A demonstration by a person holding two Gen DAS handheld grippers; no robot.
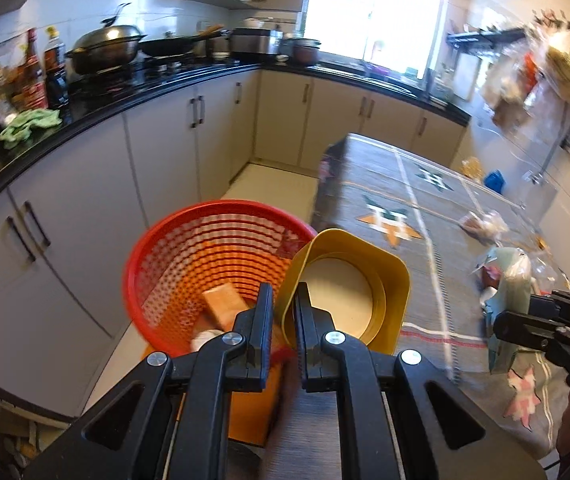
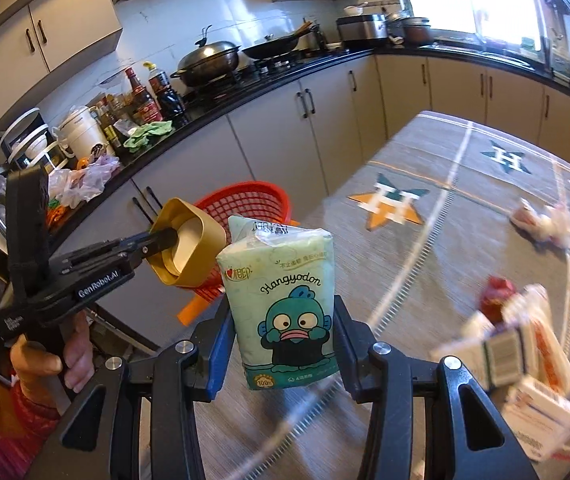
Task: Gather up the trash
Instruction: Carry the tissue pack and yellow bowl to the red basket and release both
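While the red basket (image 1: 221,264) waits at nine o'clock of the table (image 1: 425,216) | left gripper (image 1: 283,320) pinches the yellow container (image 1: 349,292) wall at its rim, ready to release | right gripper (image 2: 285,344) clamps the tissue pack (image 2: 285,300), next carried over.

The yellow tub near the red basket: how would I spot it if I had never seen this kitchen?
Find the long table with the grey star-patterned cloth, then the red mesh basket on the floor at its near end. The yellow tub hangs tilted over the basket's rim, pinched by its wall in the left tool. It is the only mustard-yellow thing there, squarish with rounded corners and a cream inside.
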